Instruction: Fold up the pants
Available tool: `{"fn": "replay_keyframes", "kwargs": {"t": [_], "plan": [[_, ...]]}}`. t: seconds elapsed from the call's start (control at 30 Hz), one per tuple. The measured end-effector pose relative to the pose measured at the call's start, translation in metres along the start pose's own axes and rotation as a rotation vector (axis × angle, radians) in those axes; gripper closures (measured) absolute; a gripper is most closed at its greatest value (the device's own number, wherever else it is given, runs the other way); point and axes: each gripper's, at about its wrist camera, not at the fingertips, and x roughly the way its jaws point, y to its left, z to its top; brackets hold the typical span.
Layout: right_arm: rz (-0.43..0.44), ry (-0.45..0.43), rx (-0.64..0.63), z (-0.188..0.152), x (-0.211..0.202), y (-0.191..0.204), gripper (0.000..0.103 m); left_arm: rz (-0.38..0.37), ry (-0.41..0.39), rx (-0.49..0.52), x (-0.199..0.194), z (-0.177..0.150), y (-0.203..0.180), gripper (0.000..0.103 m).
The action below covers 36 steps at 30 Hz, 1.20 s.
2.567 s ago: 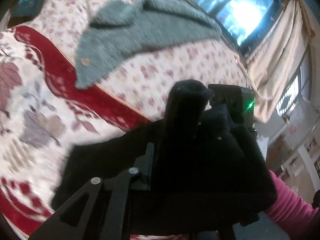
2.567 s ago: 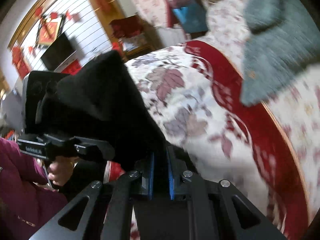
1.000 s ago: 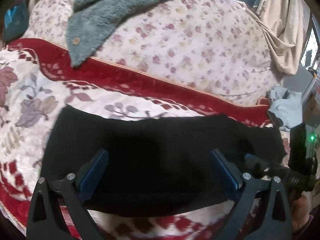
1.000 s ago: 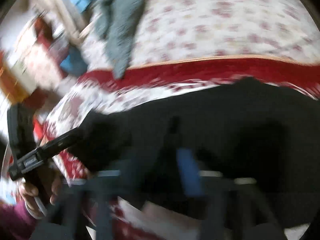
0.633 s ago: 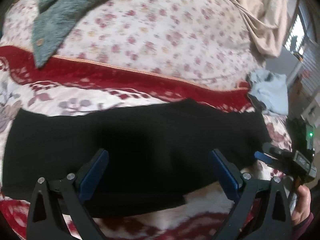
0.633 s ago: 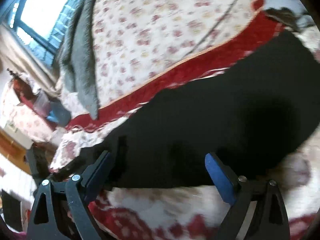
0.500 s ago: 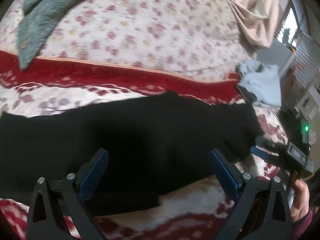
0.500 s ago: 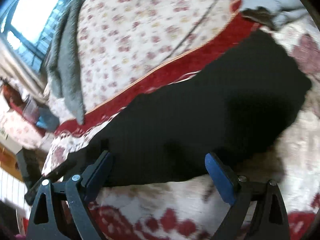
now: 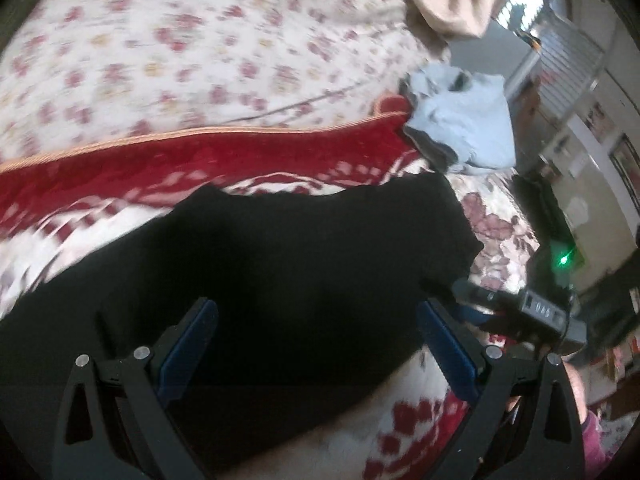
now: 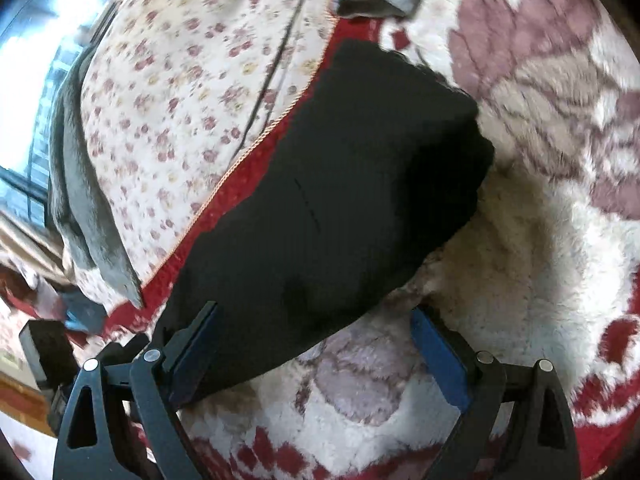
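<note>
Two tools hover over a bed, each with its blue-padded fingers spread wide and nothing between them. From the left wrist view, the left tool (image 9: 316,344) hangs above the black pants (image 9: 280,272), which lie flat as a long dark band on the fleecy red-and-white blanket (image 9: 408,420). Their long axis runs from the lower left of that view up toward the right, where one end stops near a pile of pale blue and grey clothes (image 9: 464,128); the pile sits just past that end, and whether the two touch is hard to tell. Along the far edge of the pants runs the blanket's red border with an orange trim, and beyond it lies a white quilt with small red flowers (image 9: 192,52). At the right of the same view the right tool (image 9: 480,312) shows from the side, low beside the near corner of the pants, with a green light glowing on its body. From the right wrist view, the right tool (image 10: 316,344) is over the near edge of the pants (image 10: 344,184), its left finger above the black cloth and its right finger above bare blanket (image 10: 520,248). Here the pants stretch from the lower left up to a squared end at the upper middle, close to the red border. A grey-green towel-like cloth (image 10: 80,200) lies on the quilt (image 10: 192,92) at the far left. No containers appear in either view.
</note>
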Motion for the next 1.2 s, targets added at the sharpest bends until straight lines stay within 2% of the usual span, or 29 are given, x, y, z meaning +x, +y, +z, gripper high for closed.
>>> {"fn": "replay_keyframes", "kwargs": {"t": [0.13, 0.2, 0.43, 0.53, 0.67, 0.73, 0.77, 0.87, 1.0, 1.1, 1.17, 1.2], "plan": [[0.041, 0.003, -0.057, 0.010, 0.009, 0.000, 0.008, -0.082, 0.074, 0.026, 0.044, 0.041, 0.001, 0.003], [0.033, 0.022, -0.119, 0.014, 0.014, 0.006, 0.008, -0.118, 0.101, 0.037, 0.062, 0.059, 0.001, 0.003], [0.075, 0.008, -0.168, 0.019, 0.008, 0.006, 0.021, -0.212, 0.175, 0.073, 0.130, 0.108, -0.005, 0.003], [0.068, 0.003, -0.192, 0.020, 0.003, 0.010, 0.027, -0.249, 0.210, 0.119, 0.152, 0.114, -0.013, 0.003], [0.073, 0.043, -0.210, 0.026, 0.012, 0.010, 0.026, -0.264, 0.278, 0.148, 0.179, 0.117, -0.021, 0.003], [0.071, 0.101, -0.079, 0.025, 0.025, -0.005, 0.026, -0.263, 0.296, 0.143, 0.187, 0.118, -0.021, 0.003], [0.110, 0.067, -0.005, 0.023, 0.019, -0.011, 0.025, -0.271, 0.301, 0.146, 0.188, 0.119, -0.021, 0.003], [0.207, 0.052, 0.097, 0.018, 0.016, -0.023, 0.018, -0.343, 0.352, 0.136, 0.196, 0.119, -0.018, 0.003], [0.204, 0.042, -0.005, 0.023, 0.027, -0.011, 0.015, -0.384, 0.407, 0.143, 0.211, 0.115, -0.023, 0.003], [0.272, 0.044, -0.083, 0.030, 0.038, 0.002, 0.026, -0.393, 0.428, 0.143, 0.221, 0.109, -0.030, 0.003], [0.260, 0.038, -0.109, 0.028, 0.040, 0.004, 0.048, -0.409, 0.435, 0.161, 0.223, 0.105, -0.037, 0.004], [0.258, 0.035, -0.101, 0.029, 0.041, 0.000, 0.055, -0.396, 0.425, 0.185, 0.222, 0.103, -0.041, 0.011]]}}
